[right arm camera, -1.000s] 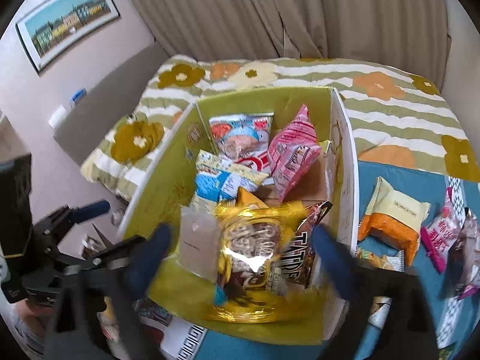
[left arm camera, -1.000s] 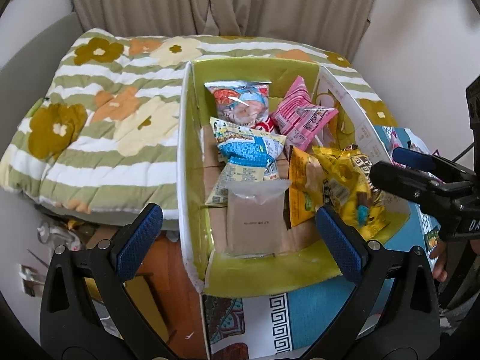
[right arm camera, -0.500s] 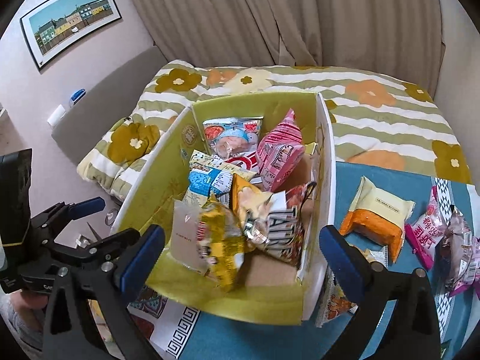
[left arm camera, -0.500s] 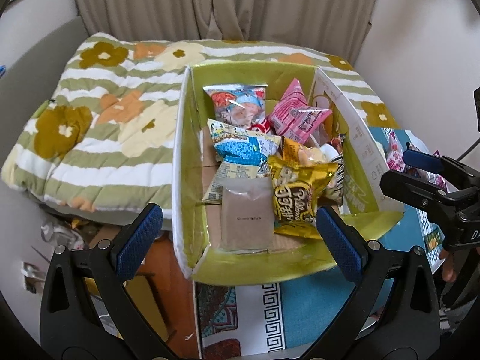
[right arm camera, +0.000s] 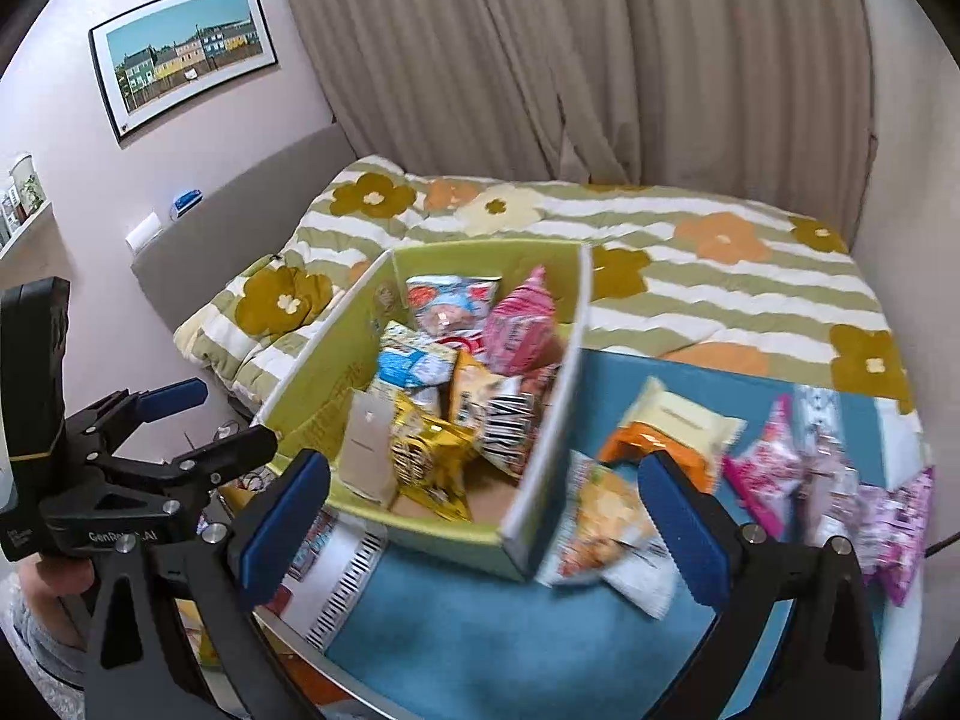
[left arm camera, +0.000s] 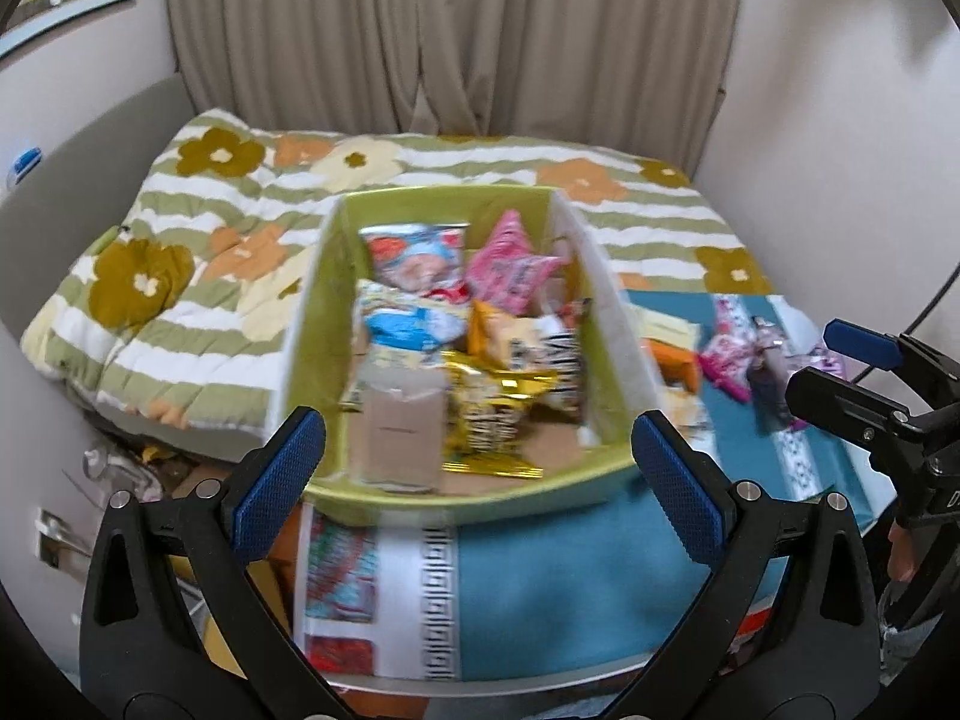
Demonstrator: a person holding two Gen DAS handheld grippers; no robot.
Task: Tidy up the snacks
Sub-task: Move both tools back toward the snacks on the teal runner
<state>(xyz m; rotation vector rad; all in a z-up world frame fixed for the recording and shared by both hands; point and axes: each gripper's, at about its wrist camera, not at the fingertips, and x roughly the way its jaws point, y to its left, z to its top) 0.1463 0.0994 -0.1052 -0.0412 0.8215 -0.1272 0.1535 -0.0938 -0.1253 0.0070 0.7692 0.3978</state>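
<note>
Both grippers, left (left arm camera: 477,468) and right (right arm camera: 483,513), hang wide open and empty, free to fetch loose packets (right arm camera: 666,426) for the box (right arm camera: 324,372).

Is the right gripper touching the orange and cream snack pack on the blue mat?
Apart. The right wrist view shows the right gripper open and empty, hanging above the mat, with the orange and cream snack pack lying beyond its fingertips, nothing between the pads.

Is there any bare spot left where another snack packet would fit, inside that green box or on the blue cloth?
Inside the green box, only the near right corner shows bare cardboard floor; elsewhere packets overlap. The blue cloth in front of the box is bare. Right of the box, loose packets crowd it.
</note>
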